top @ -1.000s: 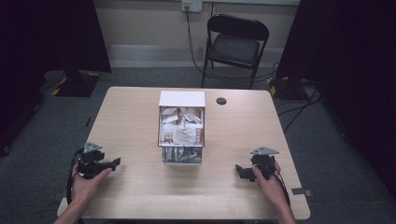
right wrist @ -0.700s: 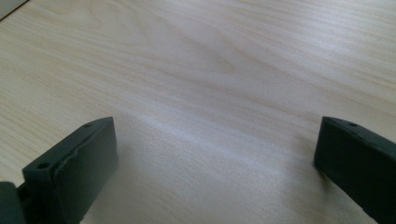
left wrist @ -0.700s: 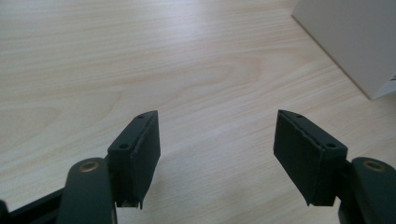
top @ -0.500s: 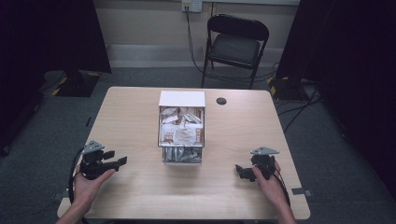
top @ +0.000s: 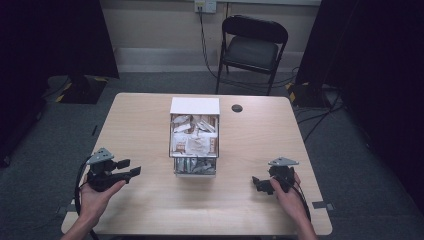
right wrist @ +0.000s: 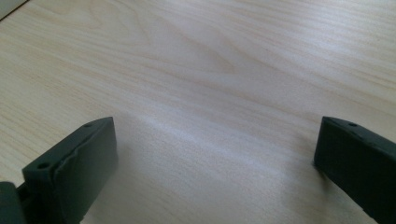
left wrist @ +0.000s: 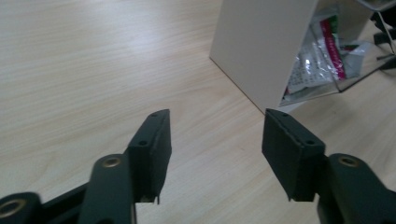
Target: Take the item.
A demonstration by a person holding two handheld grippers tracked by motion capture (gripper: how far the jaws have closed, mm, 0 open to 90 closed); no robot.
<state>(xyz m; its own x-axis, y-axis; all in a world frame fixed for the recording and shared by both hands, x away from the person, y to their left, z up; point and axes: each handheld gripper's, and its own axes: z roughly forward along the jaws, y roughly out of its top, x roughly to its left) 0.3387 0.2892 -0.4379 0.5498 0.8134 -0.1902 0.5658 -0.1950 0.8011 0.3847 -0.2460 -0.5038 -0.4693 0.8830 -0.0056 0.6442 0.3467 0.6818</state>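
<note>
High view: a light wooden counter (top: pixel 150 125) is seen with a white box (top: pixel 194 135) standing at its centre, the open top packed with paper and foil sachets (top: pixel 192 145). A small dark round disc (top: pixel 237 108) lies on the counter at about 1 o'clock from the box, a little apart from it. The left claw (top: pixel 131 169) is held in the person's left hand (top: pixel 95 197) at about 8 o'clock from the box, near the counter's edge, its jaws spread moderately and pointed toward 3 o'clock with nothing between them. The right claw (top: pixel 256 183) is held in the right hand (top: pixel 289 197) at about 4 o'clock from the box, well apart from it, pointed toward 9 o'clock. In the right gripper view its jaws are seen set wide over bare wood, empty. In the left gripper view the white side of the box and the clear front with sachets behind it are seen ahead at about 1 o'clock. A black folding chair (top: pixel 252 50) stands on the grey floor beyond the counter at 12 o'clock.
</note>
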